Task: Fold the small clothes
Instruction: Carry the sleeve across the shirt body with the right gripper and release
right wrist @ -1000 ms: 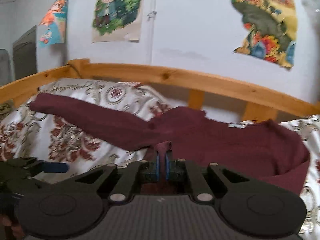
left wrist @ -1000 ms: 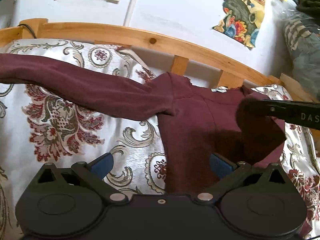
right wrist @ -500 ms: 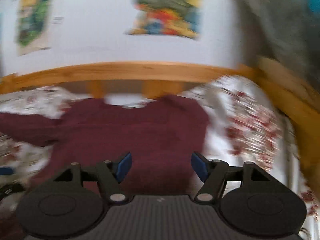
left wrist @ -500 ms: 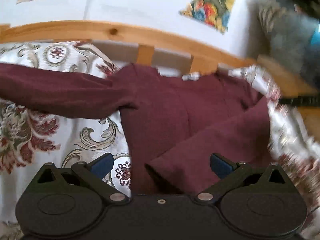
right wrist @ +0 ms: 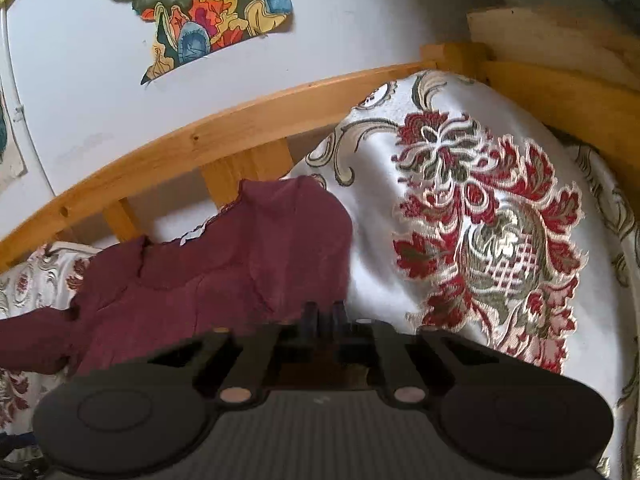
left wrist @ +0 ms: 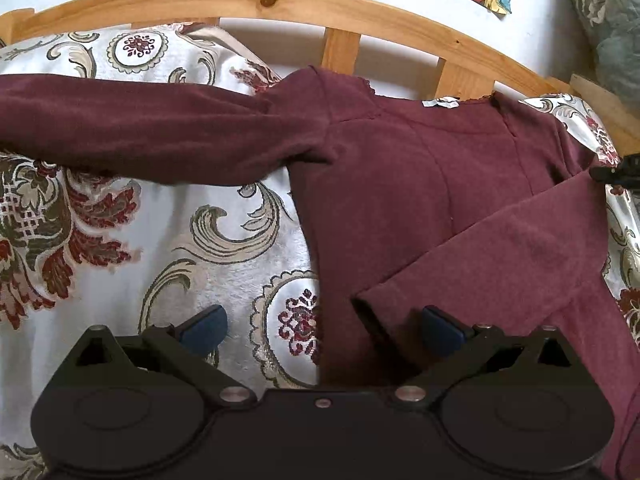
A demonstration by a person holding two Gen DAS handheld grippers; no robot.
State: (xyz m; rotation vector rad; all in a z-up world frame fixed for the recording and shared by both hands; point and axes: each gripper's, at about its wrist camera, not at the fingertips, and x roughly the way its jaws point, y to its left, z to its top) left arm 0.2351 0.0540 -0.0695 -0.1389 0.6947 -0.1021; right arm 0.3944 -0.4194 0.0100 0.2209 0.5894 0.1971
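A small maroon long-sleeved top (left wrist: pixel 404 184) lies flat on the patterned bedspread (left wrist: pixel 132 248), neck towards the headboard. Its left sleeve (left wrist: pixel 132 132) stretches out to the left. Its right sleeve (left wrist: pixel 492 256) is folded diagonally across the body, cuff near the hem. My left gripper (left wrist: pixel 322 330) is open and empty, just above the cuff and hem edge. My right gripper (right wrist: pixel 324 314) has its fingers together at the top's right shoulder edge (right wrist: pixel 304 240); the frame is blurred and I cannot see cloth between them. Its tip shows at the right edge of the left wrist view (left wrist: pixel 618 170).
A wooden slatted headboard (left wrist: pixel 344 12) runs along the far side, with a corner post (right wrist: pixel 452 54) at the right. The white wall behind carries colourful paper pictures (right wrist: pixel 208 8). A grey striped bundle (left wrist: pixel 608 20) sits at the far right. Bedspread (right wrist: pixel 480 220) extends right of the top.
The right gripper let go of the sleeve cuff, opened, swung right, and its fingers have come together at the shoulder. The sleeve now lies folded across the body. The left gripper stayed open.
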